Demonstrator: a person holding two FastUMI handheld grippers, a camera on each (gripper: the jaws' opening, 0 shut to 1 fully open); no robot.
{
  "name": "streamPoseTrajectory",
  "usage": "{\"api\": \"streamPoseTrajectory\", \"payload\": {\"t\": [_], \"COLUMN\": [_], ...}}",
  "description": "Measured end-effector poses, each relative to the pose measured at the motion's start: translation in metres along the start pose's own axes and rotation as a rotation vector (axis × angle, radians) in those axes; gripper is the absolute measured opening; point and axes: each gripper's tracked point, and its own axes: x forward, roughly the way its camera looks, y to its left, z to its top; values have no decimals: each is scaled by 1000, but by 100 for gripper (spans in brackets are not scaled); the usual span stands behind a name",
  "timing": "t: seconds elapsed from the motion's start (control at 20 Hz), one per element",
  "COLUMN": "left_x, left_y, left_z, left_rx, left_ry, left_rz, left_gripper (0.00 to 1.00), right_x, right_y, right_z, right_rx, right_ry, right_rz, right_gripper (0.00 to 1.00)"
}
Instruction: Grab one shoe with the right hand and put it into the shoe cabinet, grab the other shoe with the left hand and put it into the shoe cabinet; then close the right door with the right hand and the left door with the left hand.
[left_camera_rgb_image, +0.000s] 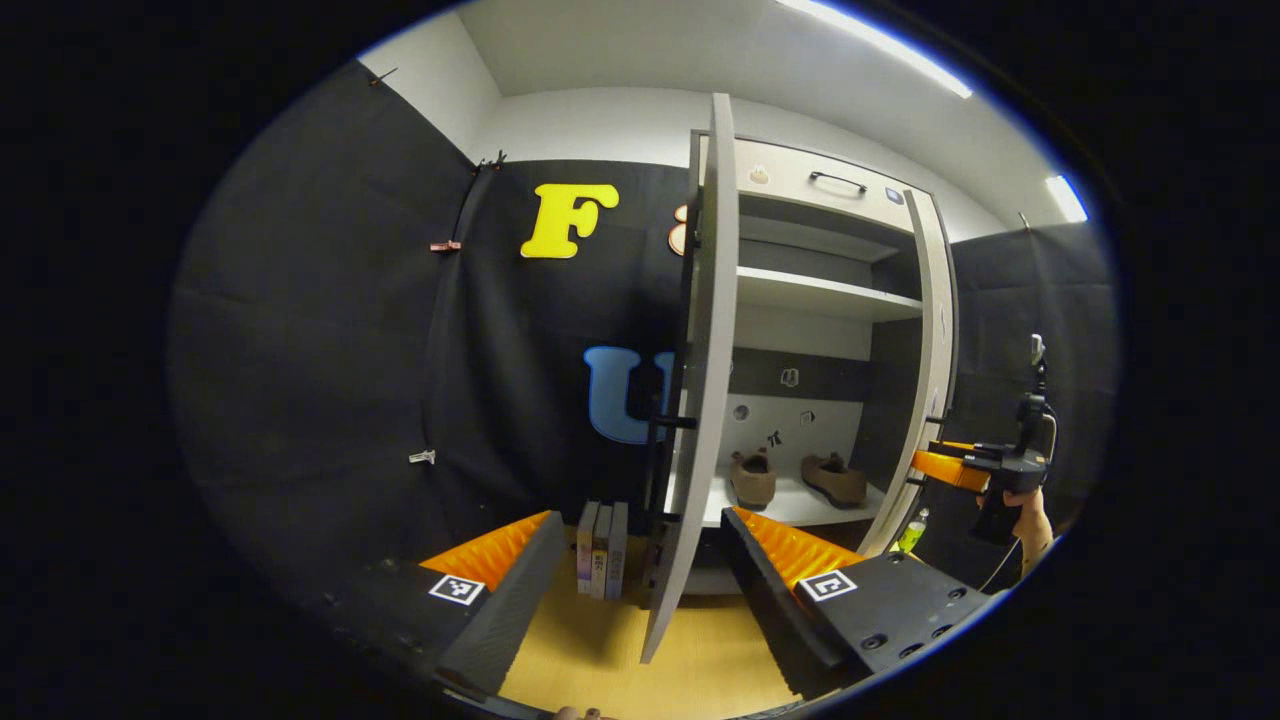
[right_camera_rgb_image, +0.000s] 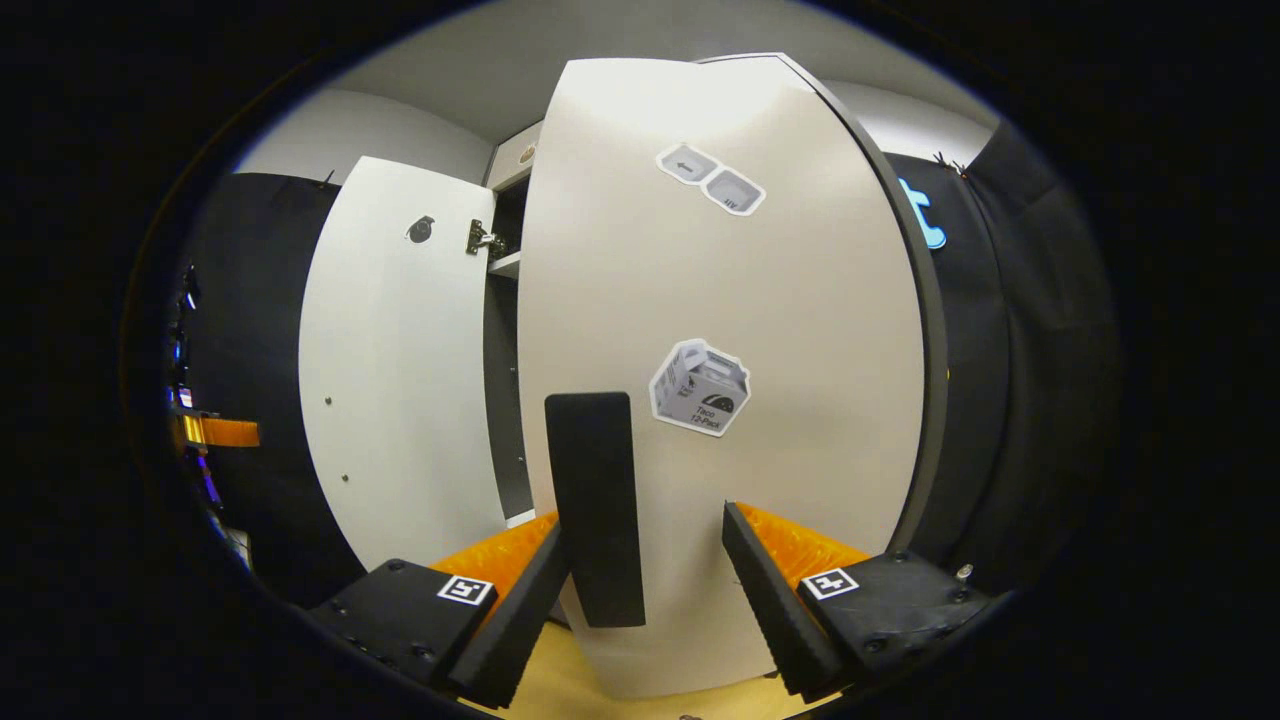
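Straddling the left door's (left_camera_rgb_image: 700, 400) edge, the left tool (left_camera_rgb_image: 640, 590) gapes wide, gripping nothing.

Left gripper view: low, set back, facing the open shoe cabinet (left_camera_rgb_image: 820, 330) at centre-right of frame. Right gripper view: close against the right door (right_camera_rgb_image: 730, 380) outer face. Shared: both doors

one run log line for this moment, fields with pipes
shoes: both on cabinet shelf | left door: open | right door: open | right gripper: open, at right door handle | left gripper: open
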Motion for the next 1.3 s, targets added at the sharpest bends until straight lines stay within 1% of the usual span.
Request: {"api": "streamPoseTrajectory", "payload": {"t": [0.15,0.25,0.35,0.5,0.6,0.7,0.85,0.95,1.1,1.15,1.3], "left_x": [14,24,26,34,40,44,47,49,50,49,49], "left_y": [15,20,16,10,3,2,-3,-7,-15,-16,-26], "left_z": [10,12,9,4,-1,-4,-1,4,6,6,2], "left_rx": [-38,-31,-12,-3,-18,-25,-18,27,118,125,71], "left_ry": [-25,-25,-14,0,1,0,-13,-21,-25,-23,-19], "left_rz": [-29,-43,-59,-88,-109,-122,-143,-155,-148,-149,-181], "left_gripper": [95,95,95,95,95,95,94,94,94,94,94], "right_x": [16,26,34,34,30,19,0,-8,-22,-26,-38], "right_y": [1,-1,-1,0,0,1,3,1,-2,-4,-9], "right_z": [0,-1,1,0,3,7,15,14,9,7,11], "right_rx": [-2,-14,-56,-72,-73,-68,-60,-68,-51,-42,-18], "right_ry": [-3,-6,-16,-9,-15,-25,-40,-39,-23,-16,-24], "right_rz": [-26,-62,-100,-119,-125,-129,-137,-156,-174,-180,-191], "right_gripper": [96,96,97,98,96,98,98,98,98,98,98]}}
